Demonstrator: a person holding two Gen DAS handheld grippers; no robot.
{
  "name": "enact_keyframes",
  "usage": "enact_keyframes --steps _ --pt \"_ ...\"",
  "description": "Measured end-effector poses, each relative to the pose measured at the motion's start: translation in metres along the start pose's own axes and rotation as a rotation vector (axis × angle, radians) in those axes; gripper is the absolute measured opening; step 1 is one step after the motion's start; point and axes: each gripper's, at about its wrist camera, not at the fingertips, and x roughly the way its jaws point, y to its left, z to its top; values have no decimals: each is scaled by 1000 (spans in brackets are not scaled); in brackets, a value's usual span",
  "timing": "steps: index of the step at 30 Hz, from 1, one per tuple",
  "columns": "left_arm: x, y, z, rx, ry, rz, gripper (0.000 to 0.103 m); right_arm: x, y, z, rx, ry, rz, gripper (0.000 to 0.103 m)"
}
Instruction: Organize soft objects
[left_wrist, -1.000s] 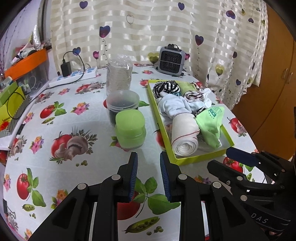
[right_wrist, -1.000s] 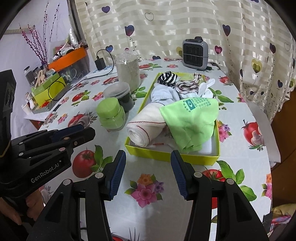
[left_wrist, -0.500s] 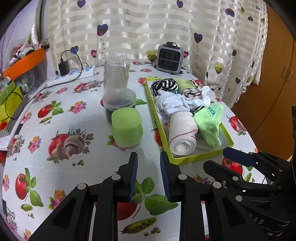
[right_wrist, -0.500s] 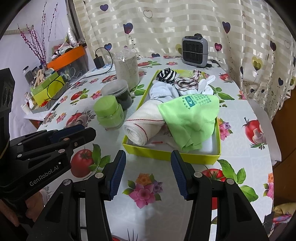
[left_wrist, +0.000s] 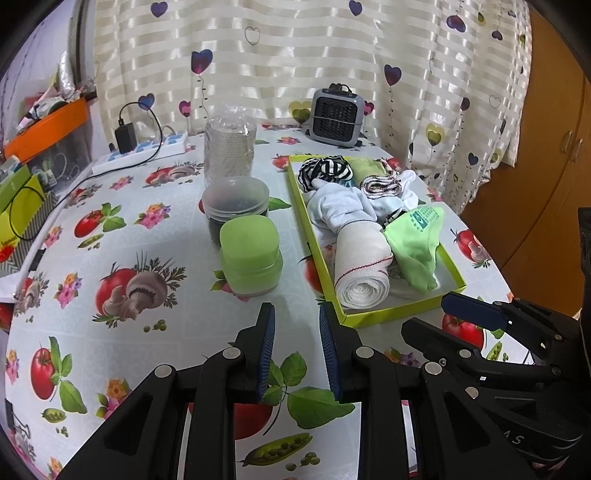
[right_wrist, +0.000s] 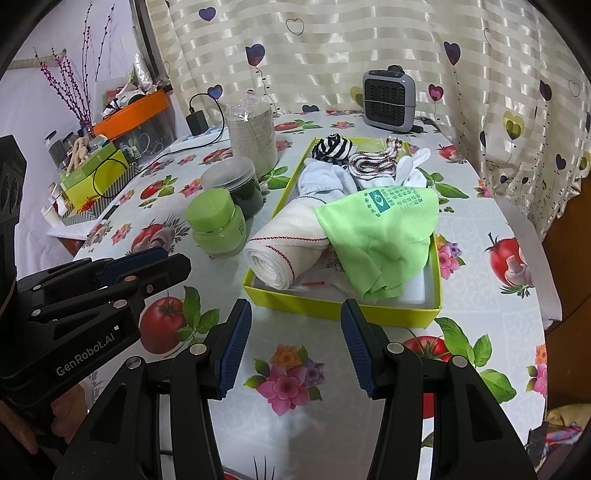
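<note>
Nothing has shifted over the last second: both the left gripper and right gripper hang spread and empty, the yellow box at twelve o'clock apparently already packed.

One yellow-green tray; one rolled white towel; one green cloth; one striped sock ball; one green-lidded jar; one fan heater; two grippers.

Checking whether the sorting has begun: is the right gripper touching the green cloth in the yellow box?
Apart. The right wrist view shows the right gripper open over bare tablecloth, short of the yellow box, whose near wall lies between it and the green cloth.
</note>
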Motion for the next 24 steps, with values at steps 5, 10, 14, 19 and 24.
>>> enact_keyframes --steps 5,10,14,19,24 --pt "0 0 0 1 0 0 24 0 0 0 0 -1 0 51" --pt "-1 -1 1 3 -3 0 24 0 0 0 0 -2 -1 51" --pt "-2 -1 2 6 -4 0 24 0 0 0 -1 -1 0 51" --pt "-2 -2 2 6 -1 -2 24 -1 0 1 1 0 -1 51" --pt "-3 -6 6 19 4 -2 24 0 -1 1 2 0 0 51"
